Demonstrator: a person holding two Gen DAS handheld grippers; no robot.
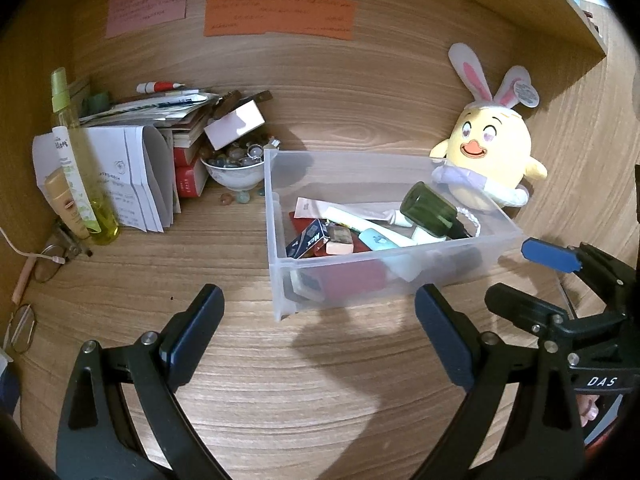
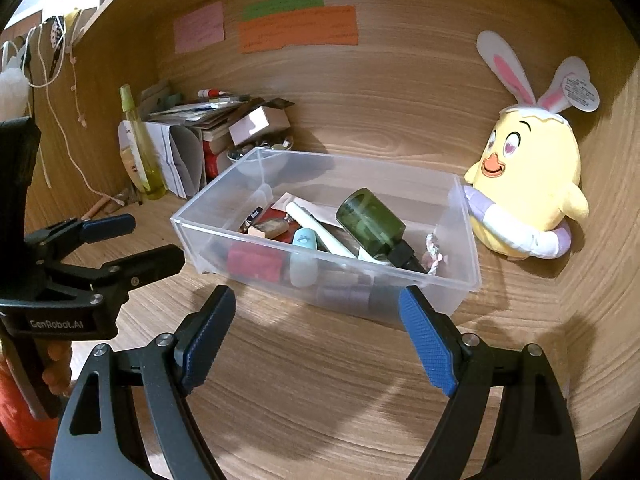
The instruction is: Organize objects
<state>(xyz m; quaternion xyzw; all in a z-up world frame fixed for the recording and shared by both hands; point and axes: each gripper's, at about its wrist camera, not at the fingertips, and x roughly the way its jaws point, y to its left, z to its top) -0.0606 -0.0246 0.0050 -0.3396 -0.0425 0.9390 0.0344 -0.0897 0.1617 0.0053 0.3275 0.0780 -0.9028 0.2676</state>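
Note:
A clear plastic bin (image 1: 273, 216) (image 2: 181, 224) stands on the wooden desk. In it lie a dark green bottle (image 1: 430, 210) (image 2: 370, 220) on its side, a white tube (image 1: 352, 216), a small blue box (image 1: 306, 242), an eraser (image 1: 340, 246) and a light blue item (image 2: 305, 254). My left gripper (image 1: 320, 314) (image 2: 140, 242) is open just before the bin's near left corner, holding nothing. Open as well, my right gripper (image 2: 318, 310) (image 1: 534, 280) faces the bin's near wall with nothing between its fingers.
A yellow chick plush with rabbit ears (image 1: 492, 152) (image 2: 532, 176) sits right of the bin against the wall. At back left are folded papers (image 1: 136, 176), books, a bowl of beads (image 1: 234, 168) and a yellow spray bottle (image 1: 80, 160). Glasses (image 1: 24, 326) lie far left.

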